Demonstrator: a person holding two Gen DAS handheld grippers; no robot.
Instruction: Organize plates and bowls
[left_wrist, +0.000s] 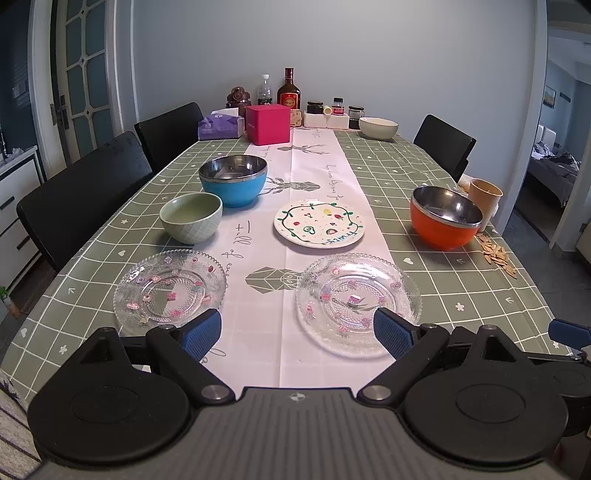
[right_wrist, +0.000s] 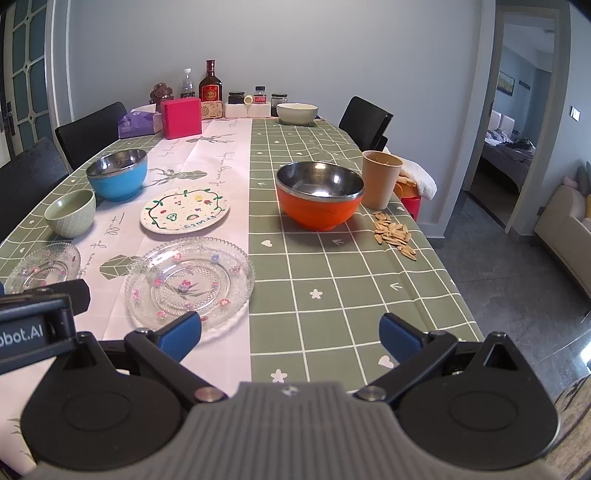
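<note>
Two clear glass plates lie near the table's front edge: a small one (left_wrist: 170, 286) (right_wrist: 42, 266) on the left and a larger one (left_wrist: 358, 301) (right_wrist: 190, 282). Behind them sit a painted white plate (left_wrist: 318, 222) (right_wrist: 184, 210), a pale green bowl (left_wrist: 191, 217) (right_wrist: 70, 212), a blue steel-lined bowl (left_wrist: 233, 179) (right_wrist: 117, 173) and an orange steel-lined bowl (left_wrist: 445, 216) (right_wrist: 319, 194). A white bowl (left_wrist: 378, 127) (right_wrist: 297, 112) stands at the far end. My left gripper (left_wrist: 297, 338) hangs open between the glass plates. My right gripper (right_wrist: 290, 336) is open over the tablecloth, right of the larger glass plate.
A tan cup (right_wrist: 380, 177) and scattered seeds (right_wrist: 393, 234) sit by the table's right edge. Bottles, jars, a pink box (left_wrist: 267, 123) and a tissue pack (left_wrist: 220, 126) crowd the far end. Black chairs (left_wrist: 85, 195) line both sides.
</note>
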